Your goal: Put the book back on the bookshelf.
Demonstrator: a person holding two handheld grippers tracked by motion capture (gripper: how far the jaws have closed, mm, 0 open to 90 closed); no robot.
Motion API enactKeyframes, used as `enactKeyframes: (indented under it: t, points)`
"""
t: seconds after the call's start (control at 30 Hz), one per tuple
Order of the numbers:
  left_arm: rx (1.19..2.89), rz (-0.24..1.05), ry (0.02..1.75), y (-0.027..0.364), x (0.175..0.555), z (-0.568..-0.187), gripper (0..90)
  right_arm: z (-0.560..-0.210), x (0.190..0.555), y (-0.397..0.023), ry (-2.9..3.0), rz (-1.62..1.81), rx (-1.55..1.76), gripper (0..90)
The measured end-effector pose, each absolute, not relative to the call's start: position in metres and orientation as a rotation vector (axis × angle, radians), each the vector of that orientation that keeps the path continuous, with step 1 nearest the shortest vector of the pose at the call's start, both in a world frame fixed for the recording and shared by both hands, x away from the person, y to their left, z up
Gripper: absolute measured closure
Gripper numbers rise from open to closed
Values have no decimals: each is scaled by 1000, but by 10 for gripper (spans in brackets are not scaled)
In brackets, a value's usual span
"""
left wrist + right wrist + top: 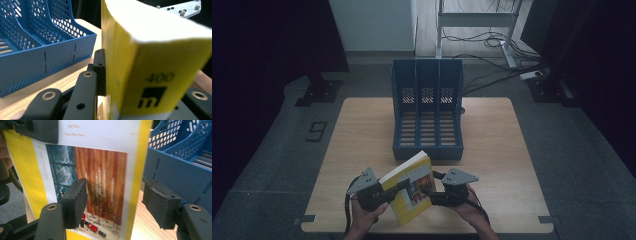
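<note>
My left hand-held gripper [398, 186] clamps the one yellow book [412, 187] upright; my right hand-held gripper [438, 186] straddles its edge, jaws apart. One blue three-slot file rack [427, 145] stands beyond.

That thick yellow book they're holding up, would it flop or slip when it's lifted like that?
The yellow book looks thick, so probably fairly stiff and rather heavy. Its cover seems glossy, so it might slip. The left hand-held gripper clamps across its thickness; held tilted off the table, its pages could fan open if loosened.
</note>
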State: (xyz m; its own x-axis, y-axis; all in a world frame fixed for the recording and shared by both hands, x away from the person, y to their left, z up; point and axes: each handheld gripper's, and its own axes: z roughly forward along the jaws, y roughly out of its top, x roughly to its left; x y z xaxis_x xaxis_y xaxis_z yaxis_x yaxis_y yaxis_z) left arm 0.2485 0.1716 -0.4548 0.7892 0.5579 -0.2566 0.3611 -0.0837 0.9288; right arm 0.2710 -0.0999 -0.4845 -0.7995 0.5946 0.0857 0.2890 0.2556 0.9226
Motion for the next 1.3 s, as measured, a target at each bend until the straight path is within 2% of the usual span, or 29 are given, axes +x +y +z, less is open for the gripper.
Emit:
enactKeyframes:
  t: [0.57,0.9,1.3]
  points:
    - [1627,196,772,184,255,-445,754,-485,271,-121,2225,1565,890,328]
    - [1597,197,793,191,261,-435,754,-510,273,-133,2236,1521,991,323]
    - [1555,221,800,202,264,-421,754,-514,272,-139,2219,1512,1021,322]
